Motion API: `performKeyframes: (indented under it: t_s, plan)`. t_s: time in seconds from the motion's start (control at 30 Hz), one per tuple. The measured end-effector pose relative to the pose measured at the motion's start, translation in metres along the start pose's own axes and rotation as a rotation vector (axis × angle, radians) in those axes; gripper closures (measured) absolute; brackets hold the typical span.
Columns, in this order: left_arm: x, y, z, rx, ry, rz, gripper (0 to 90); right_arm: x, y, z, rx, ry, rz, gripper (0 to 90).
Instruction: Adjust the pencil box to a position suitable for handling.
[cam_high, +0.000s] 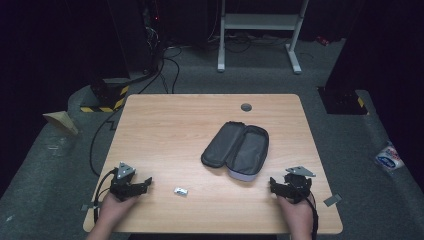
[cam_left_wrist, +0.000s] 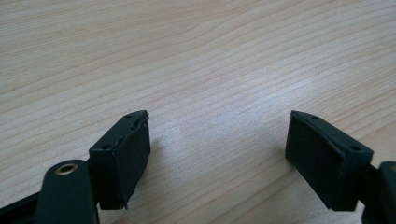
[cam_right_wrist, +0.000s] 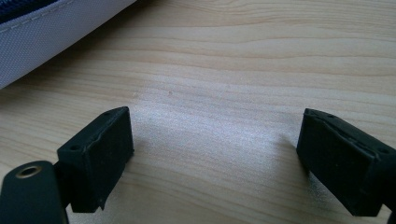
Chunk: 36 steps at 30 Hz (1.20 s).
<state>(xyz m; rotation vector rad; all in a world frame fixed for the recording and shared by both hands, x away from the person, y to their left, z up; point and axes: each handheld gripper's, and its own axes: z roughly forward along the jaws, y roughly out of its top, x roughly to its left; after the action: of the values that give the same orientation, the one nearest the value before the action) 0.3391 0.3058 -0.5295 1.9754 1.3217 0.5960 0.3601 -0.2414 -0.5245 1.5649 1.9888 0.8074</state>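
An open dark grey zip case (cam_high: 236, 149) lies on the wooden table (cam_high: 175, 125), right of centre, its two halves spread flat. A small silvery object (cam_high: 180, 191) sits near the front edge, between the hands. My left gripper (cam_high: 141, 184) rests at the front left, open, with bare wood between its jaws (cam_left_wrist: 217, 154). At the front right my right gripper (cam_high: 275, 186) is open too, nothing between its jaws (cam_right_wrist: 215, 158). The case's pale grey edge (cam_right_wrist: 42, 37) shows at the upper left of the right gripper view.
A round grey cable port (cam_high: 246, 107) sits in the table's back edge. On the dark floor beyond stand a white frame (cam_high: 260, 30), cables (cam_high: 165, 65) and a black-and-yellow striped base (cam_high: 107, 97). A packet (cam_high: 389, 157) lies on the floor at right.
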Motion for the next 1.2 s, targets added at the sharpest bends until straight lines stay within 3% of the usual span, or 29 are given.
performKeyframes:
  t_s: [0.43,0.83,0.93,1.0,1.2]
  plan:
    - [0.0,0.001,0.001,0.0,-0.002,0.003,22.2,0.0,0.0,0.0,-0.001,0.0,0.0,10.6]
    - [0.0,0.002,0.001,0.001,0.0,0.004,22.3,-0.001,0.002,0.001,-0.008,-0.015,0.008,14.8]
    - [0.0,0.002,0.002,0.001,-0.001,0.005,22.3,-0.001,0.001,-0.001,-0.013,-0.007,-0.005,19.9]
    - [0.0,0.002,0.002,0.0,-0.003,0.002,22.3,0.001,0.001,-0.003,-0.025,-0.031,-0.029,21.9]
    - [0.0,0.002,0.002,0.001,-0.003,0.002,22.4,0.008,0.01,-0.012,-0.084,-0.015,-0.037,24.4]
